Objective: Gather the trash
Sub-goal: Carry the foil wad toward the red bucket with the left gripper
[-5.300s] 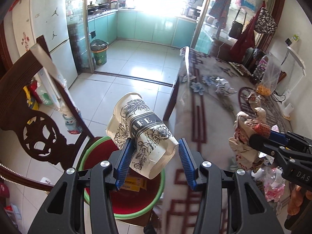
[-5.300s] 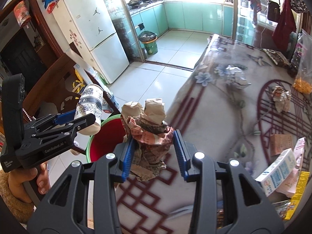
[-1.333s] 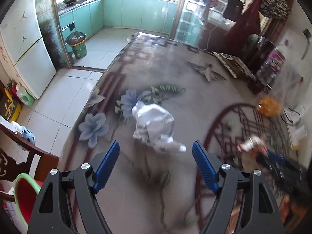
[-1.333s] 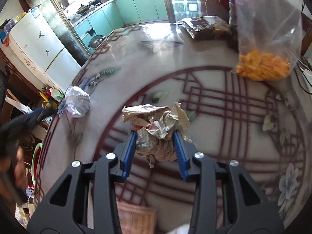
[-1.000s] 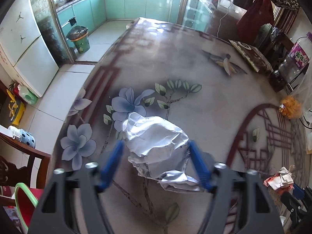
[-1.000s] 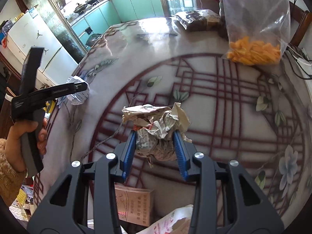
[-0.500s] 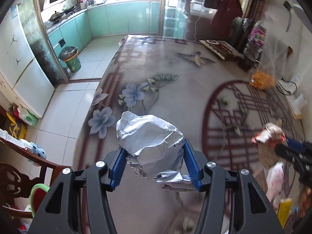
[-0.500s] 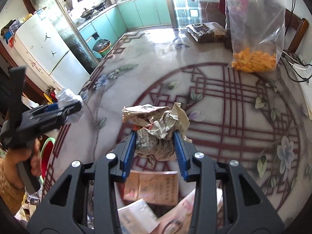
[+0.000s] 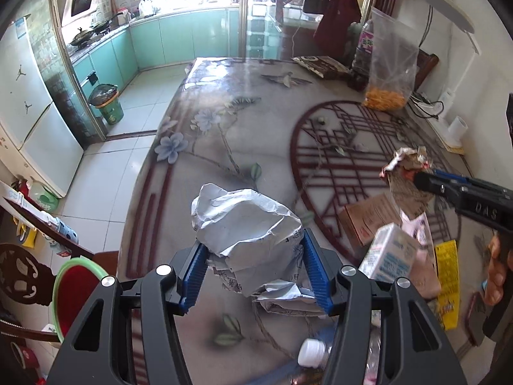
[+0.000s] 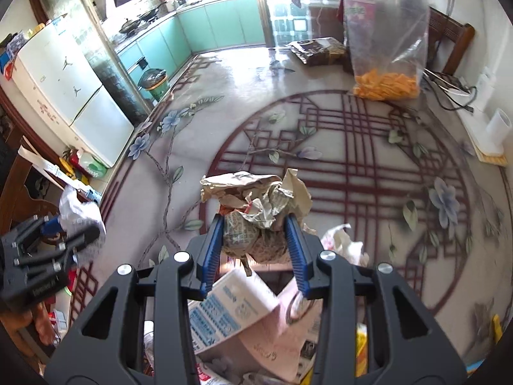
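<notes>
My left gripper (image 9: 253, 264) is shut on a crumpled white paper ball (image 9: 247, 227) and holds it above the patterned table (image 9: 224, 134). My right gripper (image 10: 255, 247) is shut on a brown crumpled paper wad (image 10: 256, 205), also lifted off the table. The left wrist view shows the right gripper (image 9: 416, 179) at the right with its brown wad (image 9: 407, 173). At the left edge of the right wrist view the left gripper (image 10: 73, 231) carries its white ball (image 10: 80, 211). A red bin with a green rim (image 9: 73, 292) stands on the floor at the lower left.
Near the table's front edge lie a white carton (image 9: 388, 253), a brown box (image 9: 368, 221), a yellow wrapper (image 9: 447, 282) and a bottle cap (image 9: 311, 356). A clear bag of orange snacks (image 10: 384, 86) stands at the back right. A dark wooden chair (image 9: 19, 276) is beside the bin.
My left gripper closed on the white paper ball, lifted it off the table and drew back toward the near left edge. My right gripper pulled back with its brown wad.
</notes>
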`<action>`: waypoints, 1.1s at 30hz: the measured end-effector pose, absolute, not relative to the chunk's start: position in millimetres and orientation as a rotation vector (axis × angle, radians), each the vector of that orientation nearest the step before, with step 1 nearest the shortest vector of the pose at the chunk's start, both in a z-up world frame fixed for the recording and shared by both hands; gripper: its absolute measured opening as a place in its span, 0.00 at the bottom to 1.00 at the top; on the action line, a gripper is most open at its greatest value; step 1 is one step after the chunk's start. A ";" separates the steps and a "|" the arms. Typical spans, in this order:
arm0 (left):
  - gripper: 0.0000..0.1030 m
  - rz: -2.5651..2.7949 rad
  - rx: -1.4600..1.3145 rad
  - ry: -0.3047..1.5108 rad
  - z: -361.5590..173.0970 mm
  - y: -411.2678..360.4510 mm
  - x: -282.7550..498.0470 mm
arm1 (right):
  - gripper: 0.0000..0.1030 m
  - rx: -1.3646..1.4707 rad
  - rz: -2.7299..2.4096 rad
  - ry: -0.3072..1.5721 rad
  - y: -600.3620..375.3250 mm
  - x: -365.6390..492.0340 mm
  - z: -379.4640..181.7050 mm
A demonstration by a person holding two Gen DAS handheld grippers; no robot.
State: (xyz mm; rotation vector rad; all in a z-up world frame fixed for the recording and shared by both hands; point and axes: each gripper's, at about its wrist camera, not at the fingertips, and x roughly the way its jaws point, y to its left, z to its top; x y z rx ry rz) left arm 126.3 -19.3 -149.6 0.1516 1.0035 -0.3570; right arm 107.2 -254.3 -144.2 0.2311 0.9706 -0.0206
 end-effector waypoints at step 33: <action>0.52 -0.403 0.169 0.997 -143.6 -1.6 84.5 | 0.37 0.259 -0.015 0.960 -224.1 70.5 -140.9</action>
